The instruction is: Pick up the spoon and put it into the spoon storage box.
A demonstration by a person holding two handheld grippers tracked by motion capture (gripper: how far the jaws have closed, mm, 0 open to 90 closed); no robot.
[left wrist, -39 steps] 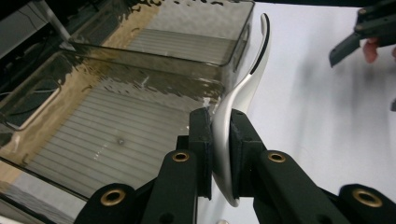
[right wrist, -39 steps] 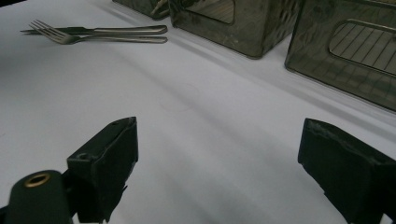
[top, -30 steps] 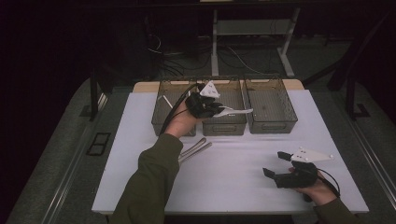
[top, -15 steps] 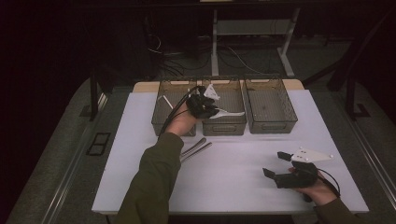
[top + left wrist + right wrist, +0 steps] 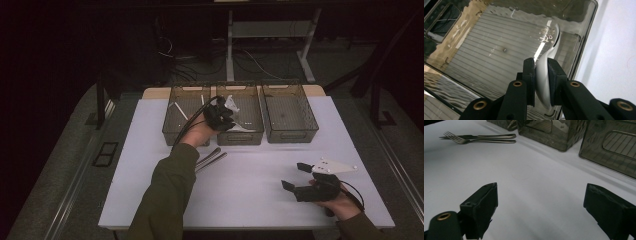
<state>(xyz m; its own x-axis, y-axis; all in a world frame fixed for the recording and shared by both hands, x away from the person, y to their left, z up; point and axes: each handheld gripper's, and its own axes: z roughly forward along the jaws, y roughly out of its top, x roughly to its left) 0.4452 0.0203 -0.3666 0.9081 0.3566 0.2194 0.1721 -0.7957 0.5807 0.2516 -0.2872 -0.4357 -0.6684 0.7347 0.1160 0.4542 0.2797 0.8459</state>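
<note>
Up close, the white plastic spoon [image 5: 546,75] looks glossy, curved and smooth.

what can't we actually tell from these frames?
- Spoon handle end: left gripper view, hidden behind the pads; the left gripper's jaws have just been opening.
- Left bin contents: high view, too small and dim.
- Second utensil beside the fork: right gripper view, its head is cut off by the frame edge.

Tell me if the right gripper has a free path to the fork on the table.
Probably yes: the right gripper stands open and empty, and only bare white table lies between it and the fork.
</note>
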